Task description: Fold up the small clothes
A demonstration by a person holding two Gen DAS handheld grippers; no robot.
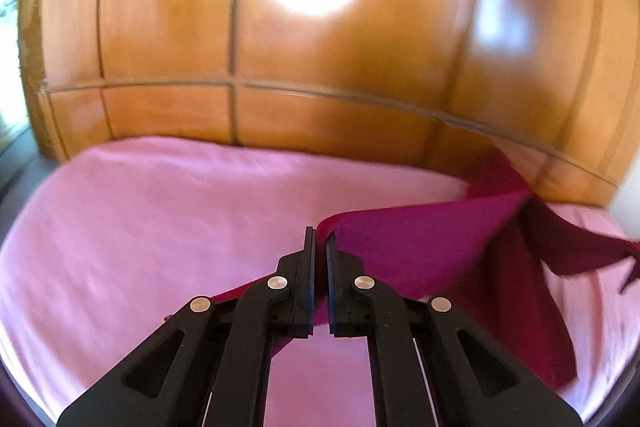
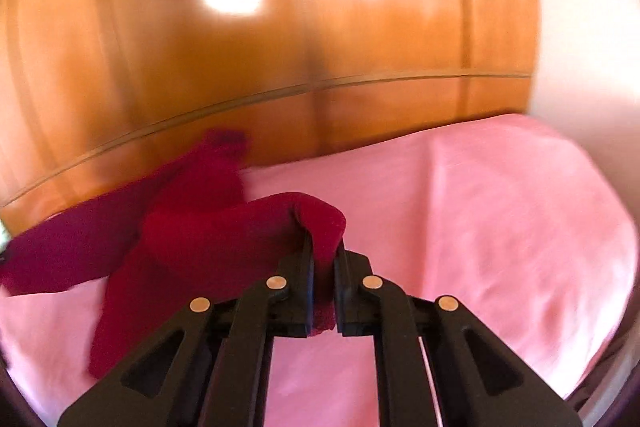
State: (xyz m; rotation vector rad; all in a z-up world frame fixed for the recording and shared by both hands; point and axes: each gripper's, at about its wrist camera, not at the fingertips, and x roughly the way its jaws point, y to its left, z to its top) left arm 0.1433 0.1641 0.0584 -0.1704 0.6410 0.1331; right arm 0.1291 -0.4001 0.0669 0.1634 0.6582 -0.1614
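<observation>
While both hand-held grippers are pinching it, the left hand-held gripper (image 1: 321, 241) and right hand-held gripper (image 2: 323, 247) are suspending the maroon garment (image 1: 420, 239) above the pink bed (image 1: 160, 227). Judged light, limp and sagging; you are gripping edges, which suits it.

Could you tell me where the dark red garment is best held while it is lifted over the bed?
By its top edge, one corner per gripper, coming from the near side. The garment already hangs that way: the left gripper and the right gripper each pinch an upper edge, so the cloth drapes toward the pink sheet.
</observation>
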